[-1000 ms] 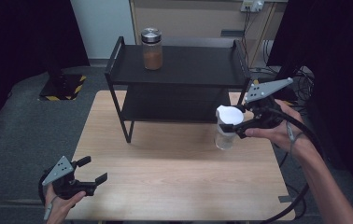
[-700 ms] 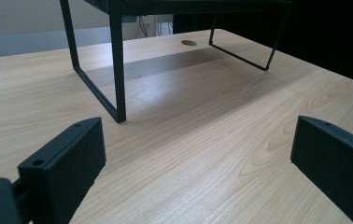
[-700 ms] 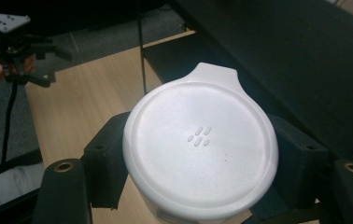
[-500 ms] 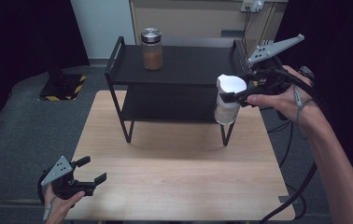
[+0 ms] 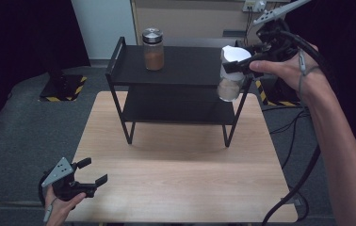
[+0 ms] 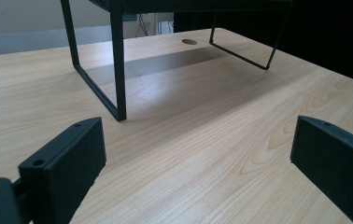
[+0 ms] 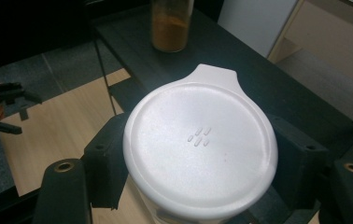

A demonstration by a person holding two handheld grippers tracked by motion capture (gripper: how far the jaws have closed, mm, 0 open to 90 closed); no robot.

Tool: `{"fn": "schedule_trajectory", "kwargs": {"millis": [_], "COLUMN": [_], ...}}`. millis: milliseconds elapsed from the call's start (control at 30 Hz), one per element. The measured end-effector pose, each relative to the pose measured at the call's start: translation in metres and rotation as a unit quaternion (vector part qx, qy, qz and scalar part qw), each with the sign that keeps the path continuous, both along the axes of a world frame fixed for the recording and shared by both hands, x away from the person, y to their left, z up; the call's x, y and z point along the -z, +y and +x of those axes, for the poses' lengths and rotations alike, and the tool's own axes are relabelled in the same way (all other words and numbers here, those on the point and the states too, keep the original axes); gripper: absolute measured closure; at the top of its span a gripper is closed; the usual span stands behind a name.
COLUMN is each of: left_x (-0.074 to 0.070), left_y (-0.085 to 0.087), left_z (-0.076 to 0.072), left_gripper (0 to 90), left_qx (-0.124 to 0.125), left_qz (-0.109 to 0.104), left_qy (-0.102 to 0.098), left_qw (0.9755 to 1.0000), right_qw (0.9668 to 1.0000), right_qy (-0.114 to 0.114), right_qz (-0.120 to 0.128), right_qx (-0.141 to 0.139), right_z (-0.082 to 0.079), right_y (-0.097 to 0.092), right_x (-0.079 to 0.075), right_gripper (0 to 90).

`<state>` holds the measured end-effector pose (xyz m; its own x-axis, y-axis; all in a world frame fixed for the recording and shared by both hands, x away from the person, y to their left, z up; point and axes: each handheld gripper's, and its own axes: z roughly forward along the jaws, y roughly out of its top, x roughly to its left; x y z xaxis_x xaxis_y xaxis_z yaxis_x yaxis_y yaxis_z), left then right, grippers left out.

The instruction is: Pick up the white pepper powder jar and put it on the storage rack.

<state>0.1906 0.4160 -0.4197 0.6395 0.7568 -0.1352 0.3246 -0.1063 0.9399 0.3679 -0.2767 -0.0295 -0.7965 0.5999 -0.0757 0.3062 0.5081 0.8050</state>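
Note:
My right gripper [image 5: 234, 63] is shut on a clear jar with a white lid [image 5: 230, 75], holding it in the air at the right end of the black two-shelf rack [image 5: 181, 66], about level with the top shelf. From the right gripper view the white lid [image 7: 200, 149] sits between the two black jaws. A glass jar of brown powder with a metal lid [image 5: 153, 49] stands on the top shelf at the left. My left gripper [image 5: 90, 172] rests open at the table's near left corner, nothing between its jaws [image 6: 198, 163].
The wooden table [image 5: 176, 169] spreads in front of the rack. The rack's lower shelf [image 5: 176, 110] is bare. A cable [image 5: 298, 179] hangs from the right gripper past the table's right edge. A cabinet [image 5: 190, 19] stands behind the rack.
The right gripper has lifted the white-lidded jar off the table and carried it up and back to the top shelf's right end. The left gripper has stayed put.

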Motion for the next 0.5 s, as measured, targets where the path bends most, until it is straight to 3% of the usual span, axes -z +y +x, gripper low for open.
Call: {"fn": "schedule_trajectory", "kwargs": {"millis": [200,500], "left_x": [0.0,0.0], "left_y": [-0.001,0.001], "left_z": [-0.001,-0.002], "left_gripper": [2.4,2.6], "left_qx": [0.0,-0.003], "left_qz": [0.002,-0.001], "left_qy": [-0.003,-0.003], "left_qw": [1.0,1.0], "right_qw": [0.9995,0.9958], "right_qy": [-0.006,-0.006], "right_qz": [-0.006,-0.004], "right_qx": [0.031,0.092], "right_z": [0.017,0.044], "right_y": [0.01,0.022], "right_x": [-0.01,-0.006], "right_gripper": [31.5,31.5]}}
